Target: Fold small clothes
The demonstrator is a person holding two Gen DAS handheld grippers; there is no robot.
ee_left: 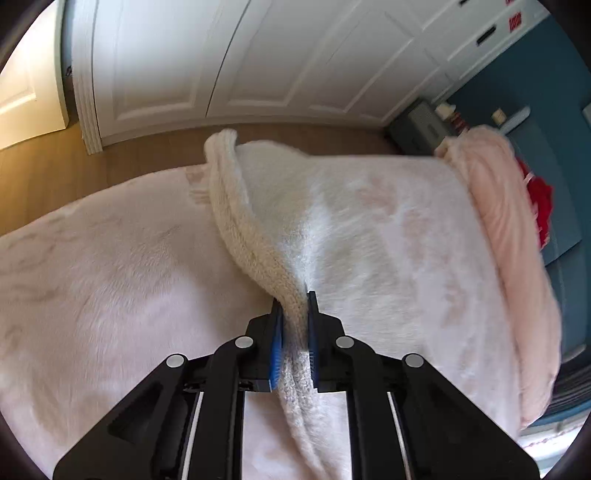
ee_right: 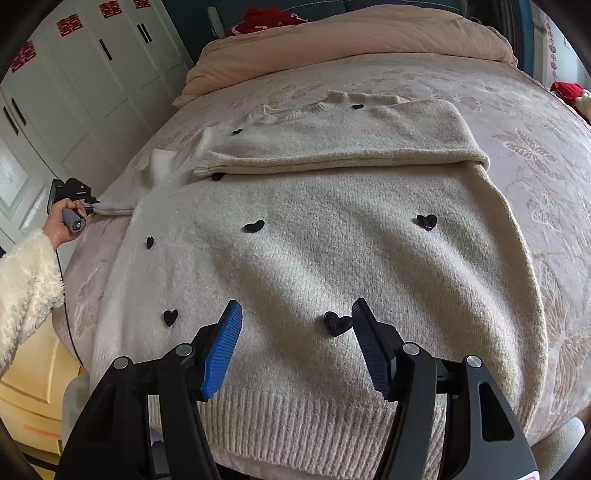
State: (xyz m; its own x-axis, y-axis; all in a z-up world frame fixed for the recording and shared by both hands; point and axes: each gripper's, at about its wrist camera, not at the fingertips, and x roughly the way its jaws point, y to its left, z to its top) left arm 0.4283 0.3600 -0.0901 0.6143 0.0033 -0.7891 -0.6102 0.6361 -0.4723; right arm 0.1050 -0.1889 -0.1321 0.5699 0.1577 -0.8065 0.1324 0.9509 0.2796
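Observation:
A cream knit sweater (ee_right: 314, 258) with small black hearts lies flat on the bed. Its right sleeve (ee_right: 332, 147) is folded across the chest. My left gripper (ee_left: 294, 299) is shut on the left sleeve's ribbed cuff (ee_left: 251, 236) and holds it off the blanket. It also shows in the right wrist view (ee_right: 75, 199) at the sweater's left side, hand-held. My right gripper (ee_right: 295, 314) is open and empty, hovering just above the sweater's lower body near the ribbed hem (ee_right: 295, 424).
The bed is covered by a pale pink patterned blanket (ee_right: 535, 155). A folded peach duvet (ee_right: 332, 40) and red cloth (ee_right: 266, 18) lie at the head. White wardrobe doors (ee_left: 221, 55) stand beside the bed, with wood floor (ee_left: 44, 173) between.

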